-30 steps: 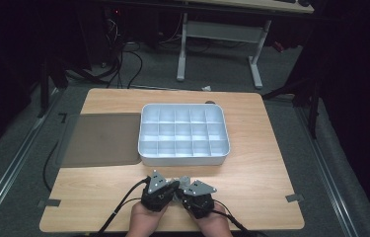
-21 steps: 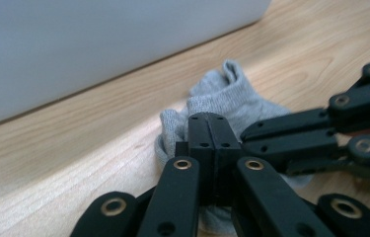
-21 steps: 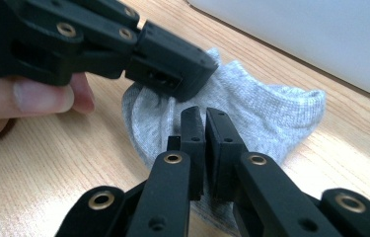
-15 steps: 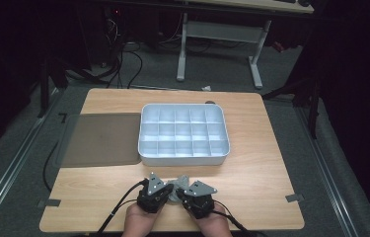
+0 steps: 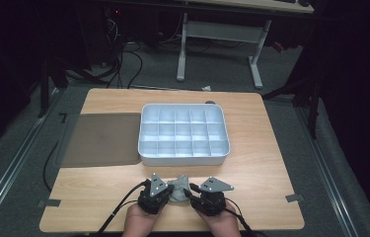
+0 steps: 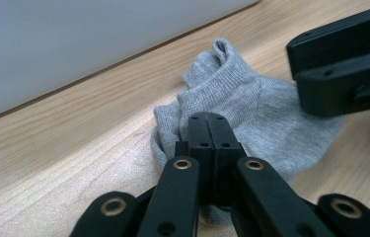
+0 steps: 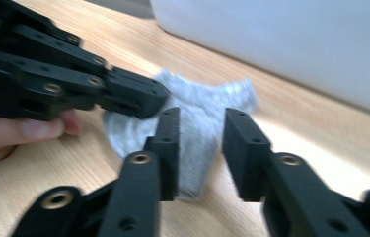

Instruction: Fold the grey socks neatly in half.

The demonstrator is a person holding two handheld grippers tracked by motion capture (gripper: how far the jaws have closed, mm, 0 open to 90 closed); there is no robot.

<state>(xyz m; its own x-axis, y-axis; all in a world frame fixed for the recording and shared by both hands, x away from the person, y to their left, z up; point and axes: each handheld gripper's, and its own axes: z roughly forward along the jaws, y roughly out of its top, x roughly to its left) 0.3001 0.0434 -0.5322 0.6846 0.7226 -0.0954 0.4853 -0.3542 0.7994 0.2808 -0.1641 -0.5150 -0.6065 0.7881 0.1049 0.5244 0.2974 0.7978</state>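
Tongs in the person's left hand, the left tongs (image 6: 207, 129), have their jaws pressed together on a fold at the near edge of a small grey sock (image 6: 251, 106), the fabric bunched up on both sides of the tips. Facing them, the right tongs (image 7: 200, 143) have just been opening: their jaws stand apart over the sock (image 7: 197, 111), the cloth lying in the gap between them with neither pad pressing on it. In the high view the left tongs (image 5: 166, 189) and right tongs (image 5: 188, 192) point inward at each other, with the sock (image 5: 178, 186) lying flat on the table (image 5: 98, 197) between them, near the front edge and just in front of the white compartment tray (image 5: 183, 159). That tray sits at the table's middle, its many square cells in rows. Left of the tray and touching its side lies a dark grey mat (image 5: 101, 139). Both hands rest at the table's near edge, with cables trailing back from the tongs.
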